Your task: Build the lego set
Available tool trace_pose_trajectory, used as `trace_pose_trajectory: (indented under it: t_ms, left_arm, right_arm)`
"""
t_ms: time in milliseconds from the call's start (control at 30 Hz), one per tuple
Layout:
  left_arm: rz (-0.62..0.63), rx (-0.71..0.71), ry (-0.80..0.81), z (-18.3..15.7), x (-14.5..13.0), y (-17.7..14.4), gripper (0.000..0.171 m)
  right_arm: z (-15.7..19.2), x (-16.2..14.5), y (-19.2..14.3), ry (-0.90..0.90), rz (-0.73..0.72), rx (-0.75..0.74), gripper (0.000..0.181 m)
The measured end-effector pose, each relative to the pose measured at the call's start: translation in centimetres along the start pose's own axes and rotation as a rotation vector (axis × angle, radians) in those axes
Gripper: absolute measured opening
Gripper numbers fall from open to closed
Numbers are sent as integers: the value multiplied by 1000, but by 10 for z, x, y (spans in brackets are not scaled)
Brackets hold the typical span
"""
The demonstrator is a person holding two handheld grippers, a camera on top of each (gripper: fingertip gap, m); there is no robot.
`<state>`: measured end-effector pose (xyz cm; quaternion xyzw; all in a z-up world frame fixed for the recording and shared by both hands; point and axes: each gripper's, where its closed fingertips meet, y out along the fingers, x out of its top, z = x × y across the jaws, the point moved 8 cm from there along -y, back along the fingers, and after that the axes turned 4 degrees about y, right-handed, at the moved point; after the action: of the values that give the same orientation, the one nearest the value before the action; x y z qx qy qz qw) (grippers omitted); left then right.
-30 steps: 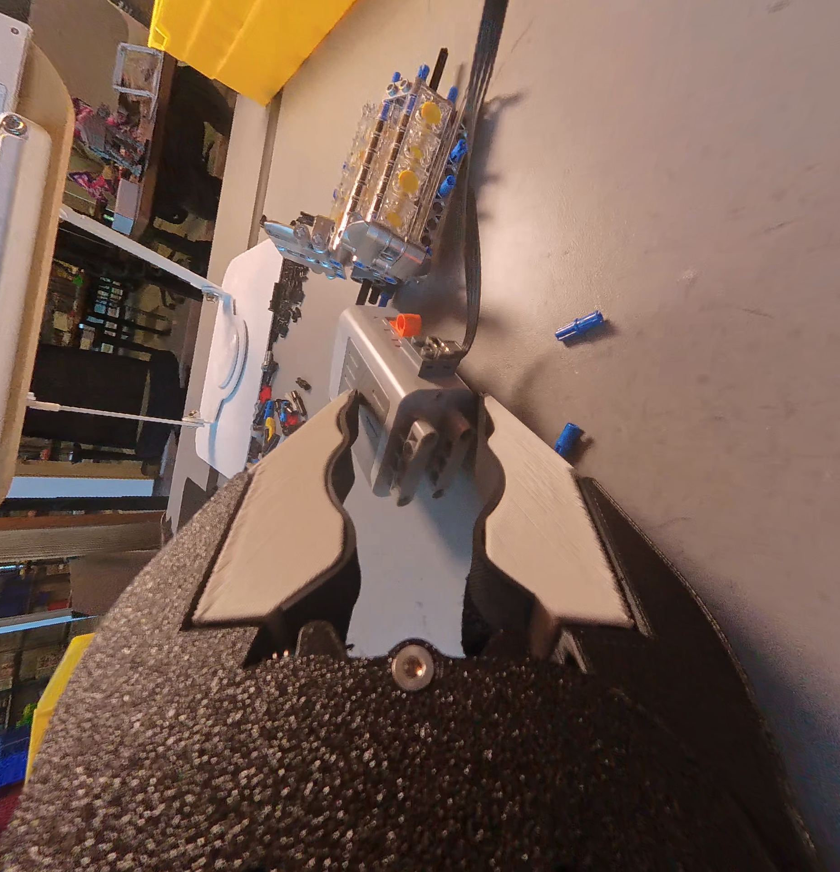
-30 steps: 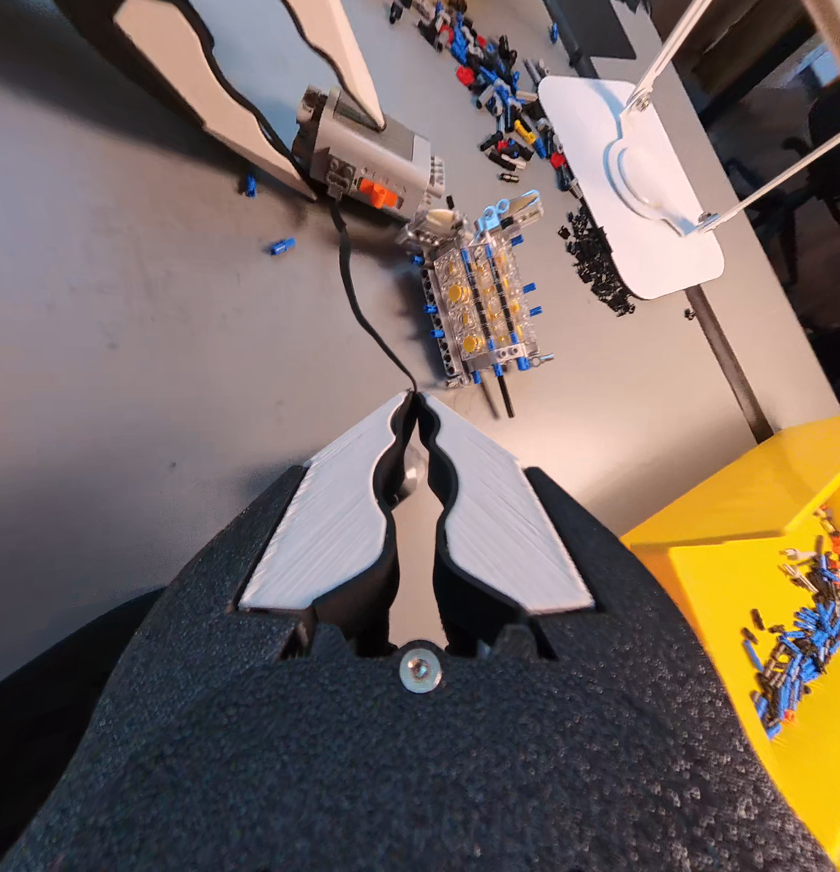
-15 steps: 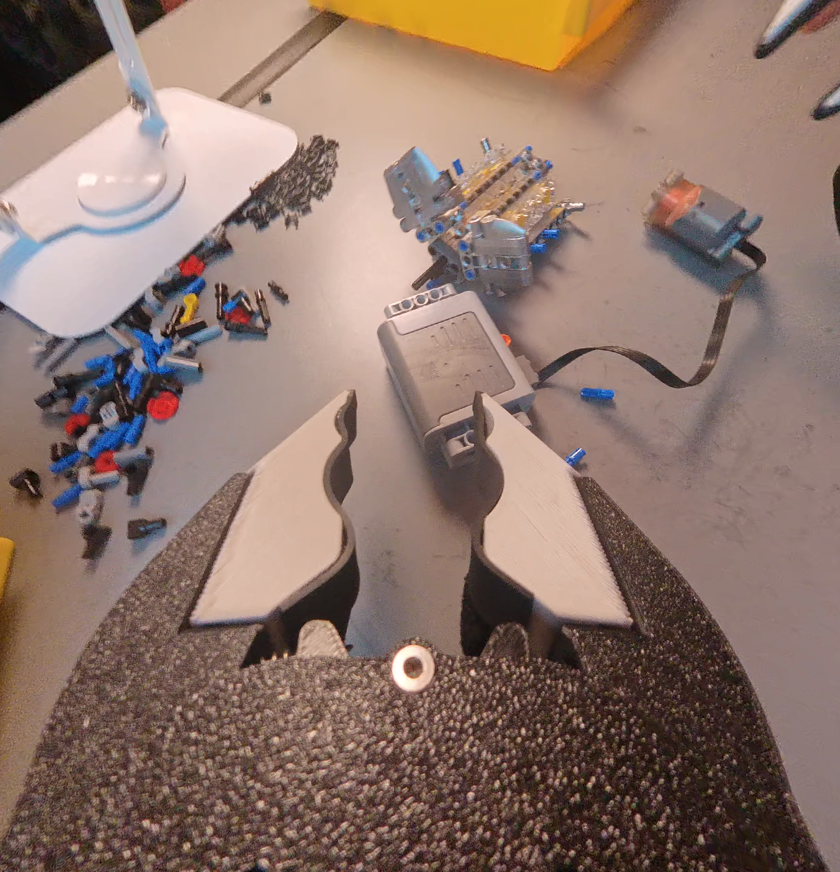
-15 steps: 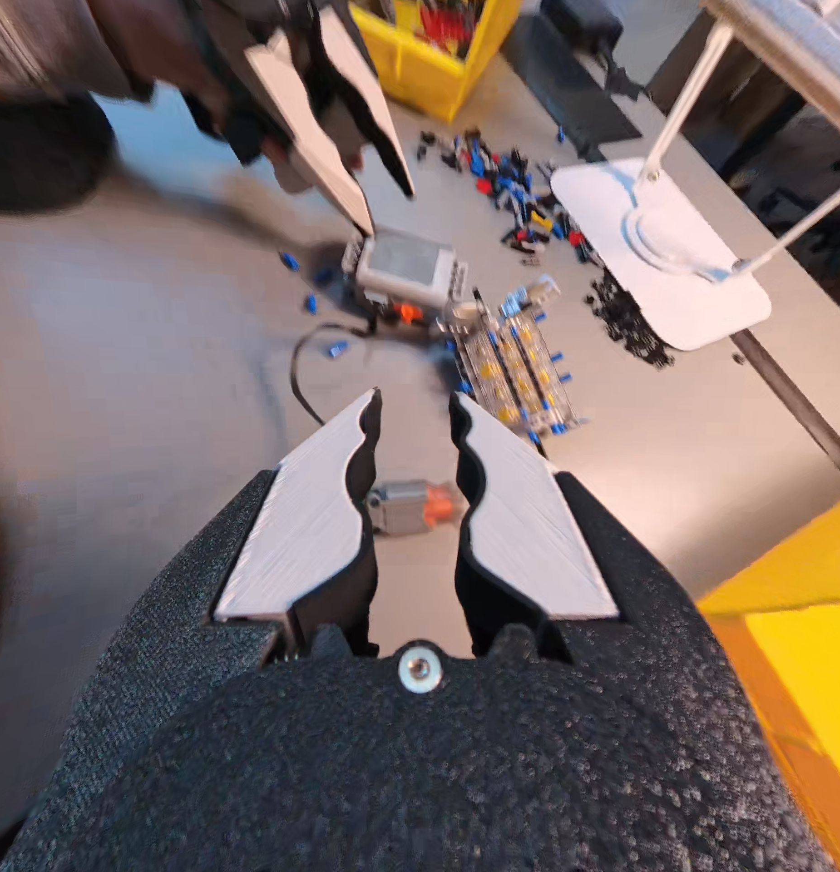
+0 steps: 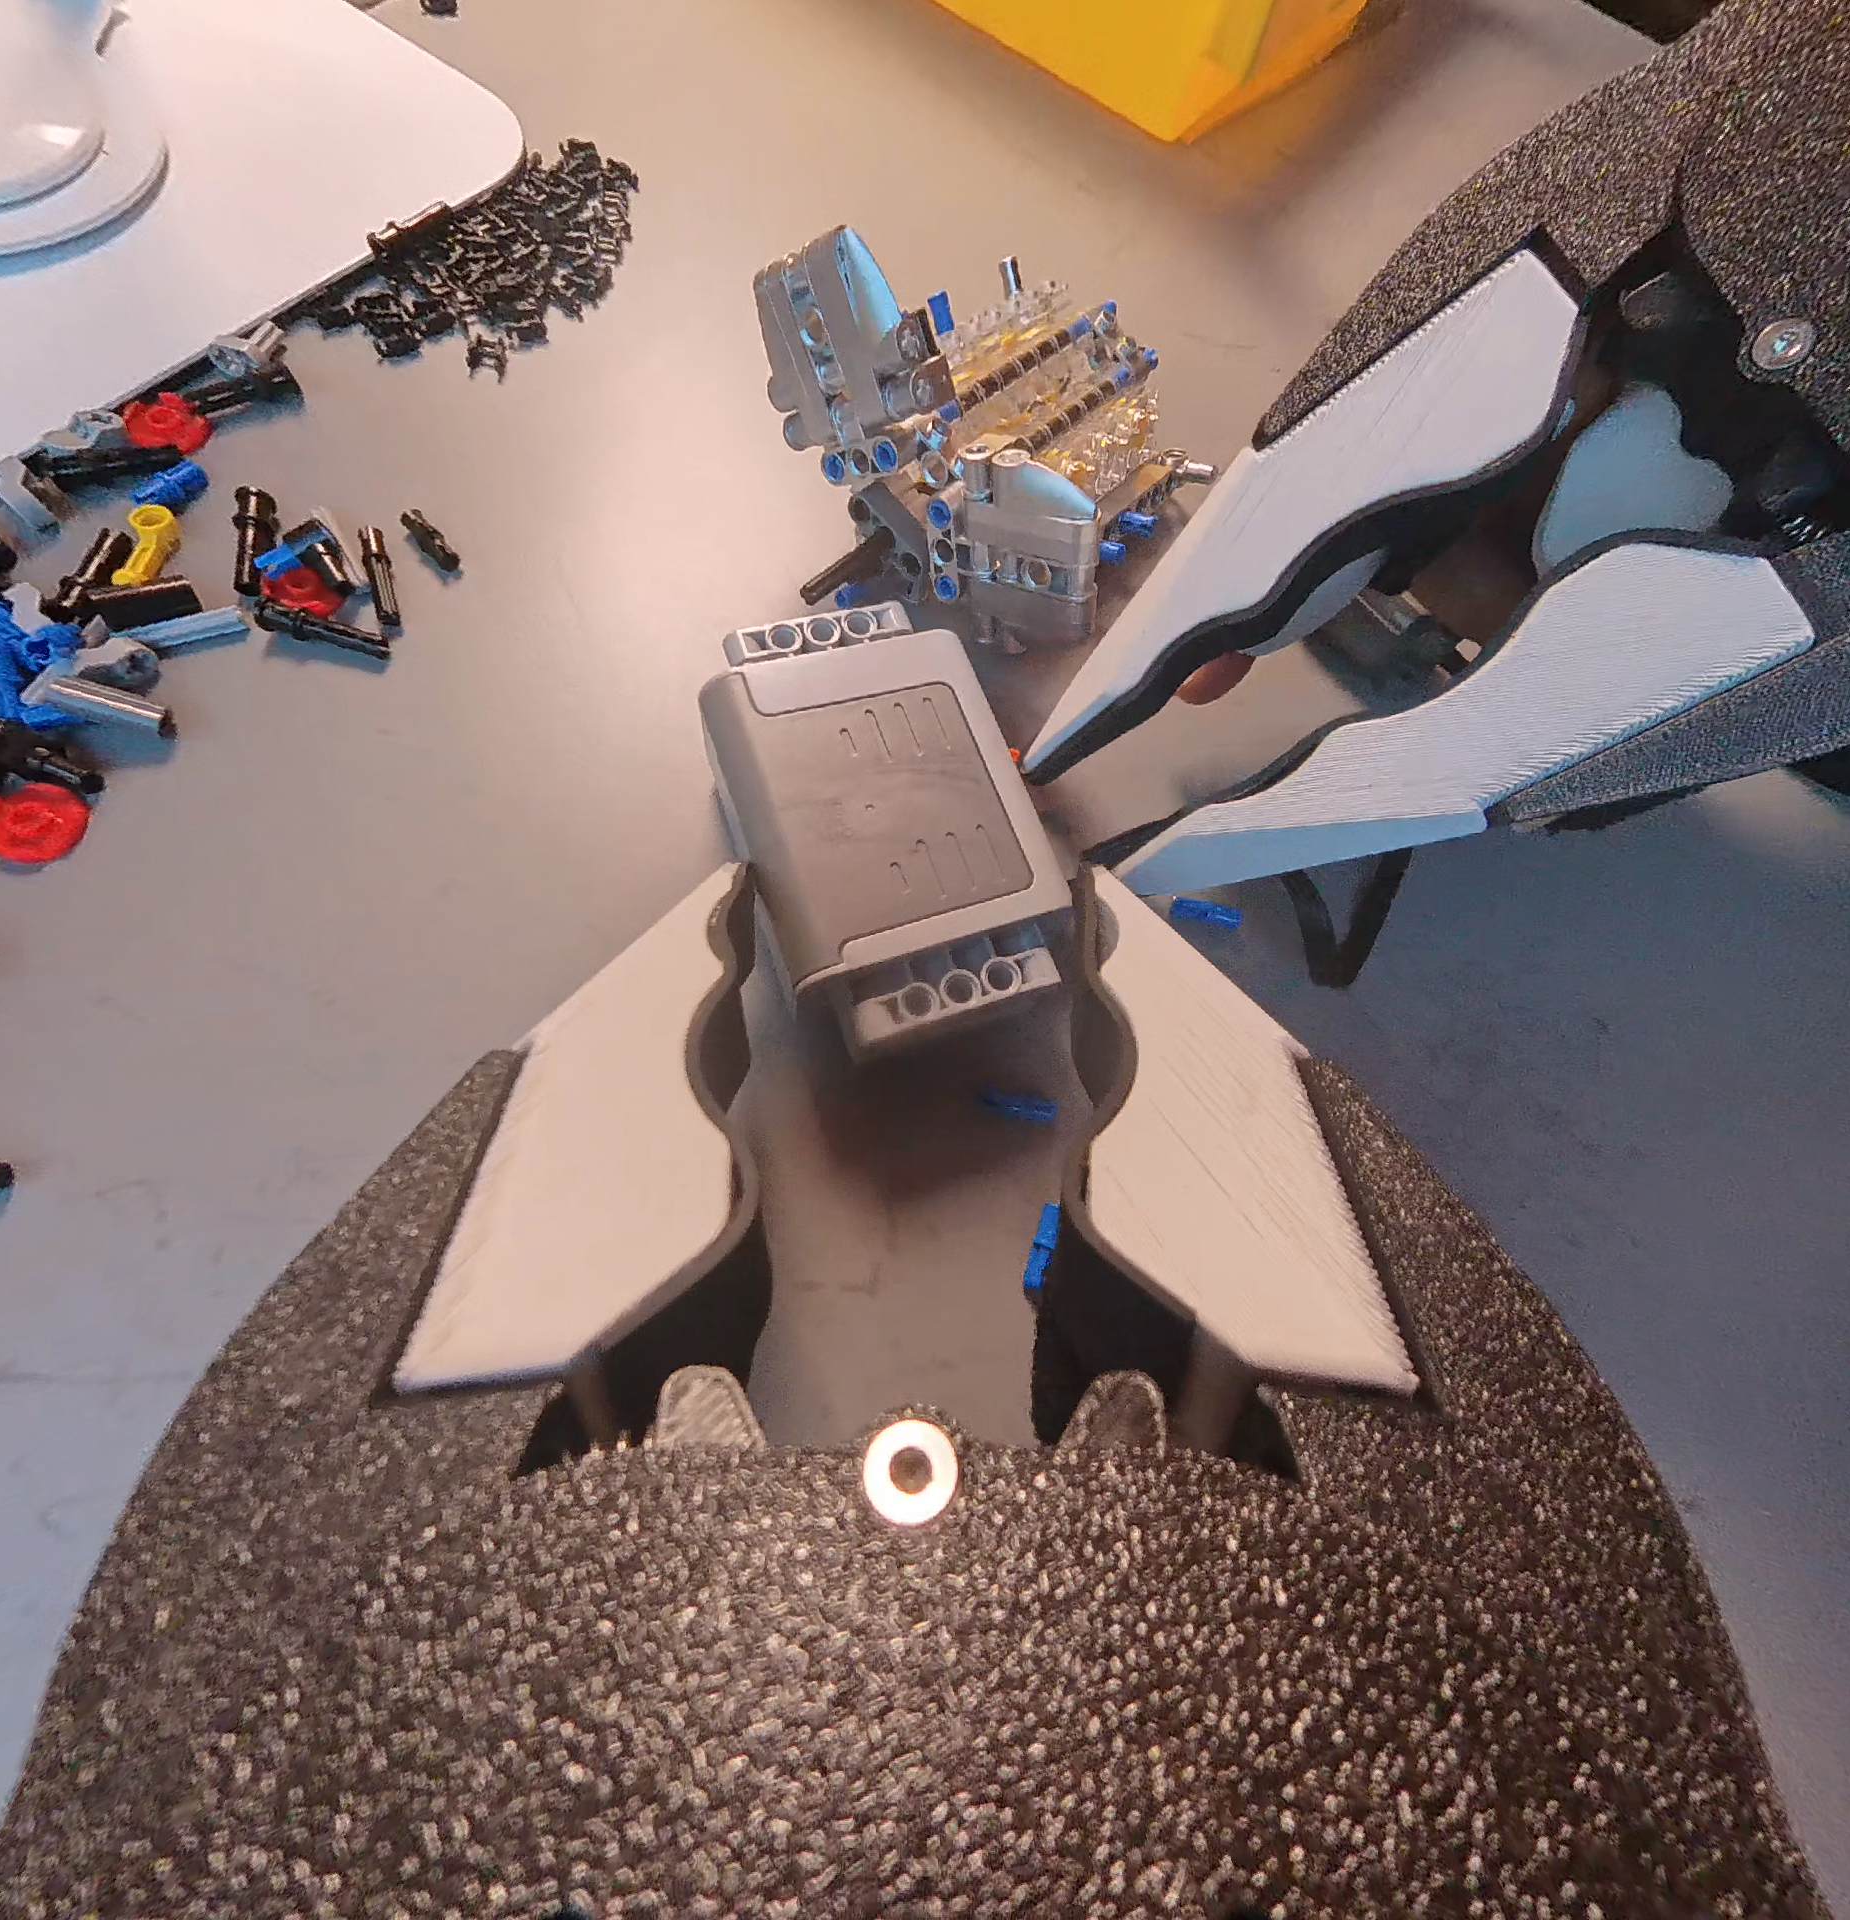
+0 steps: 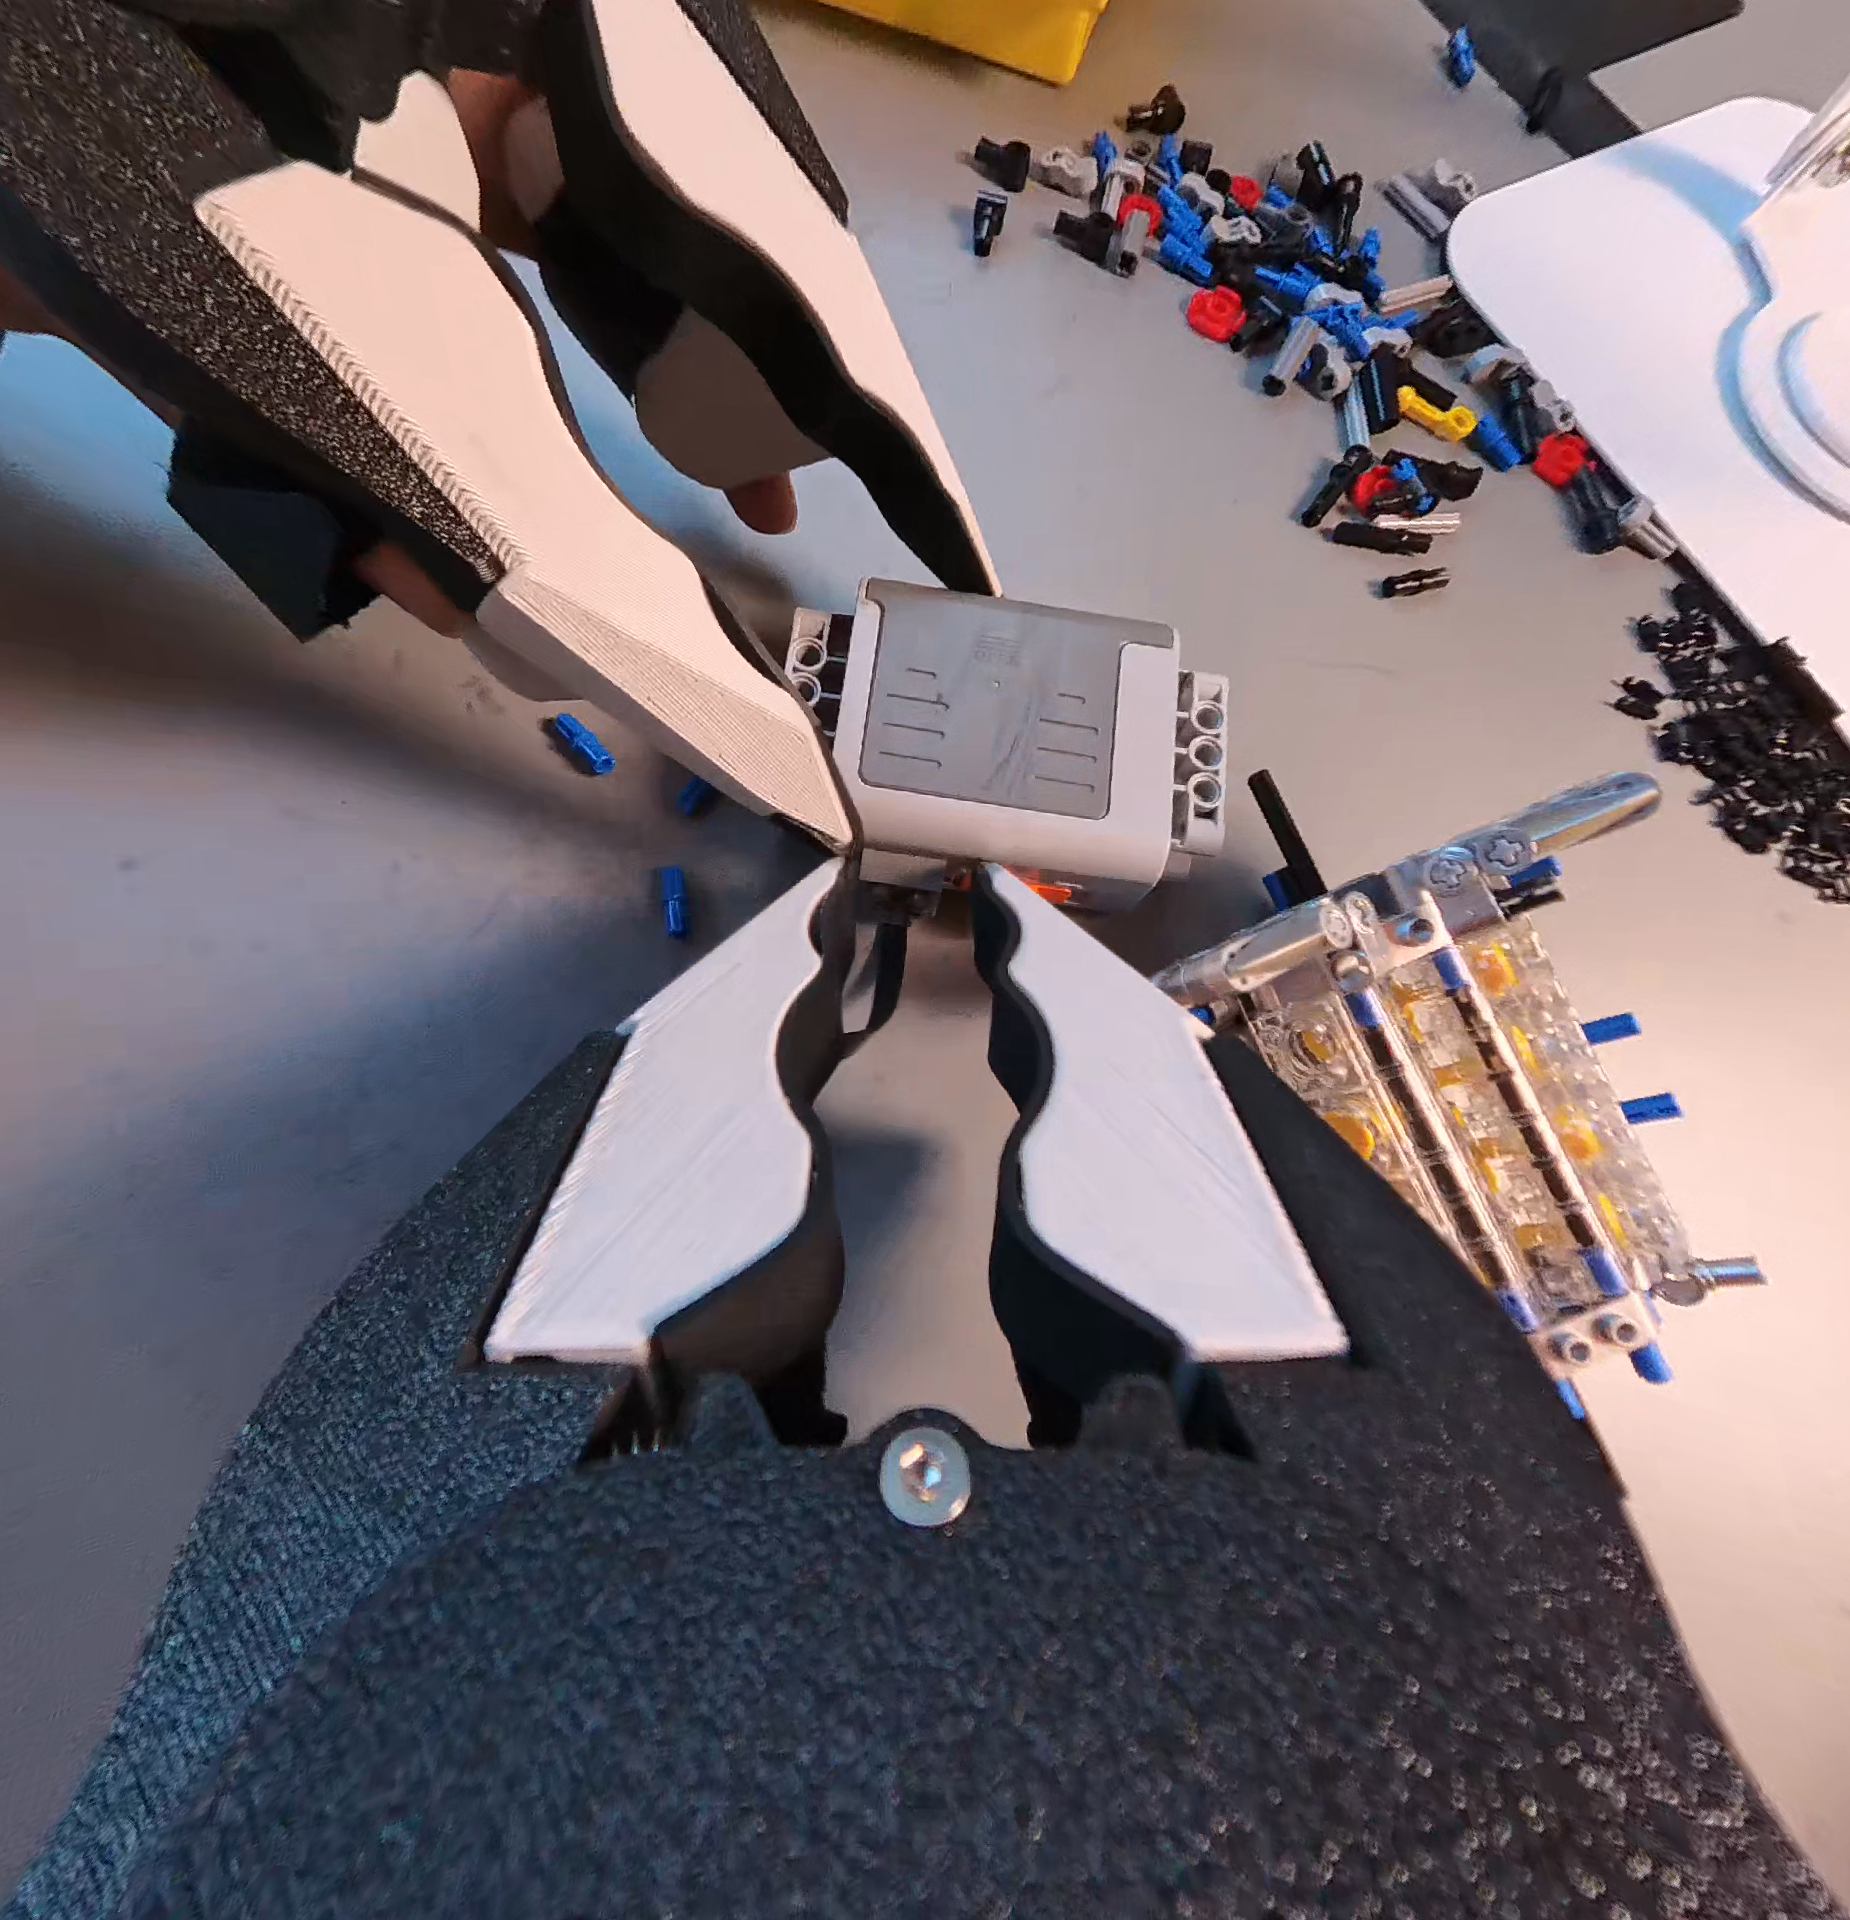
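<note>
A grey battery box (image 5: 879, 810) sits between the fingertips of my left gripper (image 5: 910, 888), which is shut on its near end and holds it tilted above its shadow. It also shows in the right wrist view (image 6: 1004, 727). My right gripper (image 6: 910, 888) is open a little, its tips on either side of the black plug and cable (image 6: 879, 987) on the box's side, next to an orange switch (image 6: 1046, 888). The right gripper (image 5: 1072, 821) also shows in the left wrist view, its tips at the box's right side. A clear and grey engine model (image 6: 1472, 1091) lies just right of it.
On the grey table lie a pile of small coloured parts (image 5: 121, 582), a heap of black pins (image 5: 505, 249), a white lamp base (image 5: 225, 156) and a yellow bin (image 5: 1160, 52) at the far edge. Loose blue pins (image 5: 1020, 1104) lie under the box.
My left gripper, open beside the box half a second ago, now grips and tilts it. My right gripper has left the small motor and moved up to the box's plug side.
</note>
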<state>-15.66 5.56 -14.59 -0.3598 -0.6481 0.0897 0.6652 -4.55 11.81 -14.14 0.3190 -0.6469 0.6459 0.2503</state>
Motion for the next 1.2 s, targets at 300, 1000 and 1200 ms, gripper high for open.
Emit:
trace_pose_trajectory:
  t_ms: [300,1000,1200]
  left_arm:
    - [-1,22,-33,1,1,0,58]
    - [-13,108,-95,7,0,7,58]
    - [-24,169,-161,25,-5,-3,57]
  right_arm:
    - [-2,3,5,-8,60,38,19]
    - [3,-2,6,-21,16,40,0]
    - [2,-5,-5,-1,-33,-10,0]
